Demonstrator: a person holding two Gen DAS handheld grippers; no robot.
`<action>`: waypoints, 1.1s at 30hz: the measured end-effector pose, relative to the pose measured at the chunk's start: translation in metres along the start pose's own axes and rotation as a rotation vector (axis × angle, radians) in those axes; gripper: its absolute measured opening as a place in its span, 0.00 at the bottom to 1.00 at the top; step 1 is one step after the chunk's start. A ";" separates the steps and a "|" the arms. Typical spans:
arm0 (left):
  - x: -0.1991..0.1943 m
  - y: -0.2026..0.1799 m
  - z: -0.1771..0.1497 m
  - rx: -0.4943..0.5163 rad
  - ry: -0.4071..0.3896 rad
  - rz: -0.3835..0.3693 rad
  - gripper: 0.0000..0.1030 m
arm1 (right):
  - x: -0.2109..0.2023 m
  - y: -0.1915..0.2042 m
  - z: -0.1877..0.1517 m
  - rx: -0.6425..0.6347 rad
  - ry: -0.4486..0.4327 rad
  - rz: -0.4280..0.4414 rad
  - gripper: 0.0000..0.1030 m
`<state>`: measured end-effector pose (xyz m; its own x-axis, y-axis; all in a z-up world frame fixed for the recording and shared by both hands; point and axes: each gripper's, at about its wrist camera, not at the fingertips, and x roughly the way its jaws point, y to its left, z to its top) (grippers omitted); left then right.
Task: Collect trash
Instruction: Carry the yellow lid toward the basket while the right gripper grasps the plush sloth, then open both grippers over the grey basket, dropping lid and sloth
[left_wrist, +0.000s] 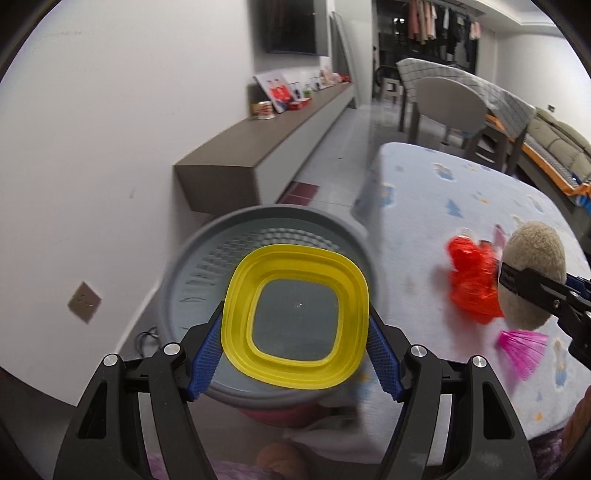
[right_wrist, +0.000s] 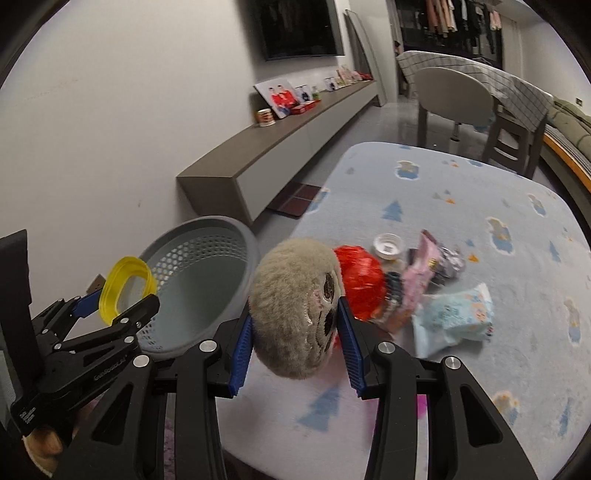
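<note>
My left gripper (left_wrist: 295, 325) is shut on a yellow square plastic cup (left_wrist: 240, 314), held over the mouth of a grey perforated basket (left_wrist: 207, 258) beside the table. In the right wrist view that gripper (right_wrist: 122, 299) and the cup (right_wrist: 125, 264) hang at the basket's (right_wrist: 199, 280) near rim. My right gripper (right_wrist: 295, 336) is shut on a grey plush ball (right_wrist: 291, 288), above the table's left edge; the left wrist view shows the ball (left_wrist: 532, 251) at far right. A red crumpled wrapper (right_wrist: 360, 284) lies just behind it.
The table's light blue printed cloth (right_wrist: 443, 192) carries a white cap (right_wrist: 388, 245), a pink packet (right_wrist: 417, 280), a pale blue packet (right_wrist: 454, 314) and a magenta pleated paper (left_wrist: 521, 347). A low brown cabinet (right_wrist: 258, 147) runs along the wall. Chairs (right_wrist: 454, 96) stand beyond the table.
</note>
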<state>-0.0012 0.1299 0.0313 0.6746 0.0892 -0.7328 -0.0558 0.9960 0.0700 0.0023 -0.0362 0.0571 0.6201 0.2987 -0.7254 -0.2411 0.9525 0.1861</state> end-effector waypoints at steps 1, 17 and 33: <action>0.003 0.009 0.002 -0.006 0.005 0.014 0.66 | 0.008 0.011 0.004 -0.022 0.007 0.019 0.40; 0.057 0.062 0.011 -0.083 0.082 0.039 0.69 | 0.110 0.074 0.037 -0.134 0.129 0.160 0.41; 0.056 0.071 0.008 -0.121 0.072 0.090 0.77 | 0.114 0.066 0.031 -0.126 0.116 0.137 0.58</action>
<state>0.0386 0.2053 0.0009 0.6083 0.1739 -0.7744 -0.2049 0.9770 0.0585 0.0802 0.0625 0.0069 0.4866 0.4093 -0.7718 -0.4129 0.8863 0.2097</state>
